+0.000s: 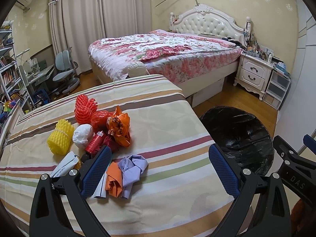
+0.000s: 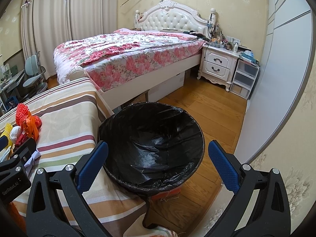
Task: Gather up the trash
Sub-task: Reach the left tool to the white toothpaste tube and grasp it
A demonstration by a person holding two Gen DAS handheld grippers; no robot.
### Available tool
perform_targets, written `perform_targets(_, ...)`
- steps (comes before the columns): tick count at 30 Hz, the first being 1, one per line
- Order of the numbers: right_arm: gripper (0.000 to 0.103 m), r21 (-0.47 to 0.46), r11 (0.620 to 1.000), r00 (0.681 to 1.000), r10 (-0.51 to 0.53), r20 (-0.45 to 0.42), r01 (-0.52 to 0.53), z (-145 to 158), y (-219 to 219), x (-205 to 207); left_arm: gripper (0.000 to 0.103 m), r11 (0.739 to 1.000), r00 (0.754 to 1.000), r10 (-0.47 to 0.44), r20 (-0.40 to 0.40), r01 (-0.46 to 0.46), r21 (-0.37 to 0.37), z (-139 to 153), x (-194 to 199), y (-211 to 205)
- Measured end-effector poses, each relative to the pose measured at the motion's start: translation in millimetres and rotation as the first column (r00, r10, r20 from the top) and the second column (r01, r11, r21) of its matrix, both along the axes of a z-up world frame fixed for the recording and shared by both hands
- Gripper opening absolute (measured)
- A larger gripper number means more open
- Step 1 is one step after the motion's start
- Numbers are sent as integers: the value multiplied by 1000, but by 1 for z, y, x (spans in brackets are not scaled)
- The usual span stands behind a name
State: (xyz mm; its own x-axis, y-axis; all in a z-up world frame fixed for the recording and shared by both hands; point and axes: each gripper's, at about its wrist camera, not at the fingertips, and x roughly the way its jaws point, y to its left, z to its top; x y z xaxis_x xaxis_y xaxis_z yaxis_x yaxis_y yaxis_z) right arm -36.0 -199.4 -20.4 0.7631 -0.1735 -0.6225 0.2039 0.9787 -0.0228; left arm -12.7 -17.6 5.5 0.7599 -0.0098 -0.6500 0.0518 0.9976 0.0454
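A pile of trash lies on the striped tablecloth (image 1: pixel 158 118): a crumpled lilac paper (image 1: pixel 133 167), an orange paper (image 1: pixel 114 179), an orange plastic bag (image 1: pixel 119 126), a red foam net (image 1: pixel 85 108), a yellow foam net (image 1: pixel 60 137), a white paper ball (image 1: pixel 83 135) and a red can (image 1: pixel 95 142). My left gripper (image 1: pixel 158 158) is open, just above the lilac and orange papers. A black-lined trash bin (image 2: pixel 152 144) stands right of the table. My right gripper (image 2: pixel 158 154) is open and empty above the bin.
A bed (image 1: pixel 164 53) with a floral cover stands behind the table. A white nightstand (image 1: pixel 254 73) and plastic drawers (image 1: pixel 276 88) stand at the right. A desk chair (image 1: pixel 63 73) and bookshelves (image 1: pixel 7 75) are at the left. The floor (image 2: pixel 207 106) is wood.
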Motion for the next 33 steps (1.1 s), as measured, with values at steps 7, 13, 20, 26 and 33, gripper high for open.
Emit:
perform_targets(7,98,3,1000,1000,17,-12,-17,2,12,3,96,1000,1000,0,1,0,6,1,-2,6)
perform_targets(13,77,26,998,998,57,-31,-56,3,23,5,95,1000,1000,16,-1,-16,9,0,-5,22)
perform_targets(20,74,25,994,993,107,-42,-106,4,45,8,78,999,999,47,-21,-47,6,-2,-9,56)
perform_targets(26,67,43,984,982,176,-68,-173,0,70,14,78,993,993,114,-36,-113,33,-6,-16,96)
perform_targets(33,67,57,971,967,237,-89,-233,-3,97,15,78,981,980,187,-63,-183,60,-15,-21,141)
